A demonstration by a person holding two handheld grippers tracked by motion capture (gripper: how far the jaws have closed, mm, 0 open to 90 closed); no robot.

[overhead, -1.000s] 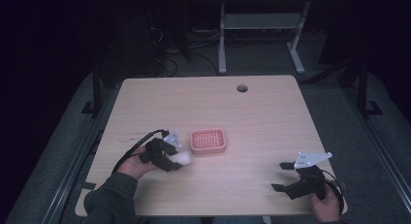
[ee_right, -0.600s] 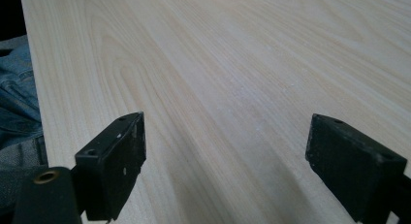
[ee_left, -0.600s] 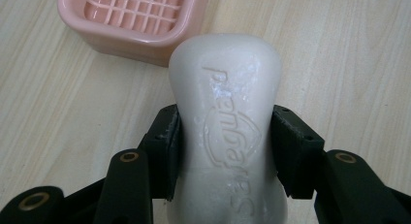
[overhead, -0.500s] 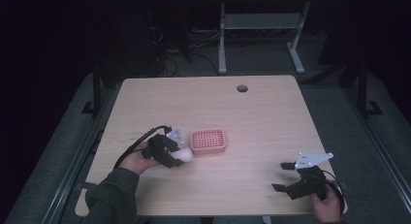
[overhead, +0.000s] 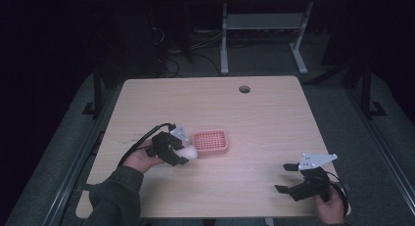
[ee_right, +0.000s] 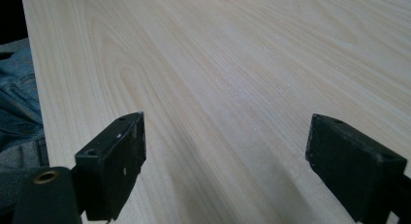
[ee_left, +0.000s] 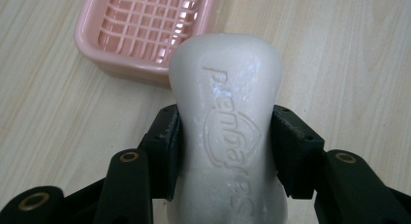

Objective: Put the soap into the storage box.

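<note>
A pale wooden table [overhead: 264,113] with a light grain fills the middle of the high view, a small round cable hole [overhead: 244,89] near its far edge. Around it the room is dark: grey floor on both sides, a tangle of cables on the floor beyond the far left corner, and the white legs of another desk [overhead: 264,25] farther back. On the near left part of the table the left gripper [overhead: 182,154] pinches a white bar of soap [overhead: 189,152] by its waist; in the left gripper view both black pads press against the soap's [ee_left: 228,132] narrowed sides, with embossed lettering running along its top face. The soap's far end lies just beside the near left corner of a pink soap dish [overhead: 211,142] with a grid floor, and whether the two touch cannot be told. The dish stands left of the table's middle. Well apart, near the near right corner, the right gripper [overhead: 288,177] is held low over bare wood with its jaws spread wide and nothing between them, a grey three-cornered plate on top. In the right gripper view blue denim shows past the table edge at the left.
</note>
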